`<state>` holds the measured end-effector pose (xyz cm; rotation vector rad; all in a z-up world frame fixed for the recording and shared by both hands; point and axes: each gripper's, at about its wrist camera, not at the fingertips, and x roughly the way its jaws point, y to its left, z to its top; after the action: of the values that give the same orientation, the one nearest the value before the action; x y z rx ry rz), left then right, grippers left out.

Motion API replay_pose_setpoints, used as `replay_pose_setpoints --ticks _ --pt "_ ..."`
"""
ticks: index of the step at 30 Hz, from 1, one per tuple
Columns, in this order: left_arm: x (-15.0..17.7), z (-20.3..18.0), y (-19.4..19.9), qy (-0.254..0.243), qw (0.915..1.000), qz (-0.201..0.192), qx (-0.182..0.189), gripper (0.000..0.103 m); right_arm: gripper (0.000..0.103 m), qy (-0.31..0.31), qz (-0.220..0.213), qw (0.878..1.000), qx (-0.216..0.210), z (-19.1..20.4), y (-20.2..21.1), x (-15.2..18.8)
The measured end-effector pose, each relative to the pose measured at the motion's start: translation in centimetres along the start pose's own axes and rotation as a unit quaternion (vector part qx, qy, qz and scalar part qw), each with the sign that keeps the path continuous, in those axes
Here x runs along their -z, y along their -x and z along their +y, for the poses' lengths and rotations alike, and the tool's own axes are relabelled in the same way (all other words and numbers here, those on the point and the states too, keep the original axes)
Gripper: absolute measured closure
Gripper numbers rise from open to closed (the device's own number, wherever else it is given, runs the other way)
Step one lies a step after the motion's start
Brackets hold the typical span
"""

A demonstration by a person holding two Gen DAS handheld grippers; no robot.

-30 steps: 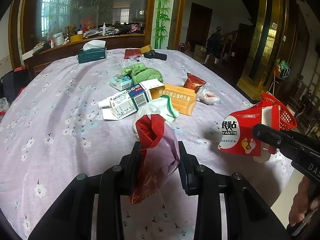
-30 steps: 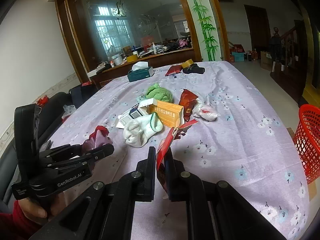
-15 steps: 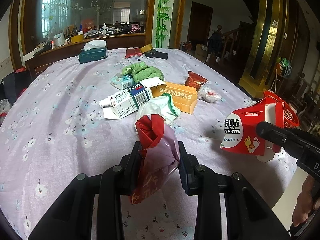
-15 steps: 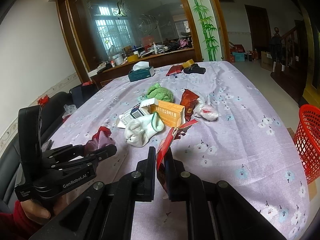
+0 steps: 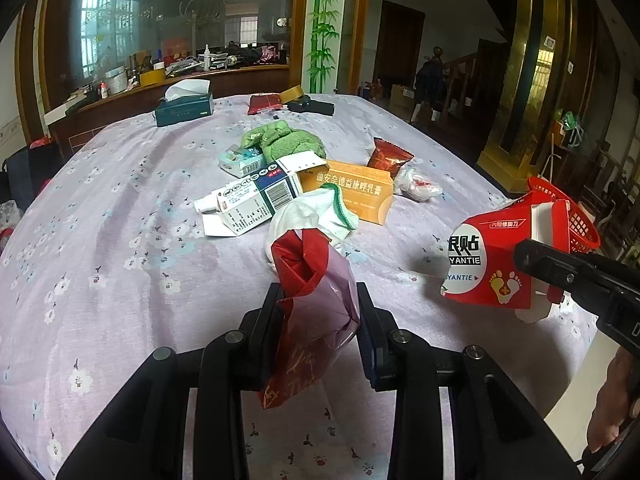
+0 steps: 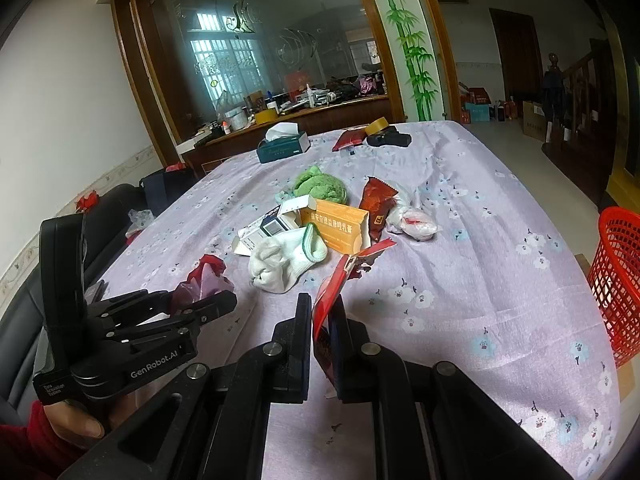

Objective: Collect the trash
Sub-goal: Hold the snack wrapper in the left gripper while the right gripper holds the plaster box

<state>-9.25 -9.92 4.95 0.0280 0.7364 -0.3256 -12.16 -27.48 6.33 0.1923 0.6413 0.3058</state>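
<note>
My left gripper is shut on a crumpled red and pink plastic bag, held just above the purple flowered tablecloth. It also shows in the right wrist view. My right gripper is shut on a flattened red carton. In the left wrist view the red carton hangs at the right, in front of a red mesh basket. The basket stands off the table's right edge.
Mid-table lie a white sock, an orange box, a blue and white box, a dark red snack packet, a clear wrapper and a green cloth. A tissue box sits at the far end.
Both grippers have shifted slightly forward over the table with their loads still held. The red carton has drifted a little right and down in the left wrist view.
</note>
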Motion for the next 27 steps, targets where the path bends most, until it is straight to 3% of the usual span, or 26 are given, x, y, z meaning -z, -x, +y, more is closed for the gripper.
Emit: replay_pose_setpoints --ticks 27 --pt "-1.2 -2.4 -1.0 -0.031 0.9995 0.008 0.004 0.070 0.094 -0.015 -0.008 1.000 -0.002 -1.7 1.1 -0.2"
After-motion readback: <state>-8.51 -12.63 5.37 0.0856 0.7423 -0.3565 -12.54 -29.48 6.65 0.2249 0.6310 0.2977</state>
